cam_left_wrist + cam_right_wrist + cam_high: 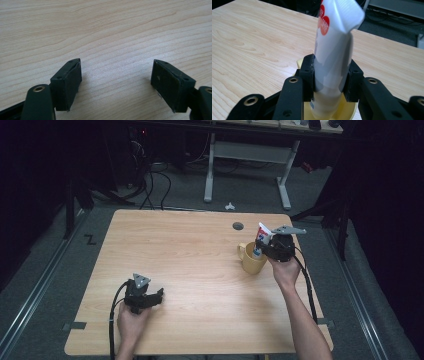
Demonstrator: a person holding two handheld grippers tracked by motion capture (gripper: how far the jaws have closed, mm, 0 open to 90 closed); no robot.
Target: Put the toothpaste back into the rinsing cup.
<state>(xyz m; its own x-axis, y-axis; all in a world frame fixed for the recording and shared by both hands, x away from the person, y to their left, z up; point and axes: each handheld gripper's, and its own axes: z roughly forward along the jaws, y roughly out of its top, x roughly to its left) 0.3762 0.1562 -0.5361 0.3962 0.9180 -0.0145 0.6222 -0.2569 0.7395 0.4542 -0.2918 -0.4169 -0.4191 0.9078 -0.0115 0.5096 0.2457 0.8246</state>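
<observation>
A white toothpaste tube [332,50] with red dots stands upright, crimped end up, its lower end inside a yellow mug [251,260]. My right gripper [331,80] is shut on the tube's middle, directly over the mug [348,110]; in the high view the tube [262,234] sticks up beside that gripper [275,247] at the table's right. My left gripper [147,296] rests near the front left of the table, its jaws open over bare wood [116,75] with nothing between them.
The wooden table [190,255] has a round cable hole [238,226] near its far edge, behind the mug. Beyond the table stand a white desk frame [247,165] and loose cables [150,180] on the dark floor.
</observation>
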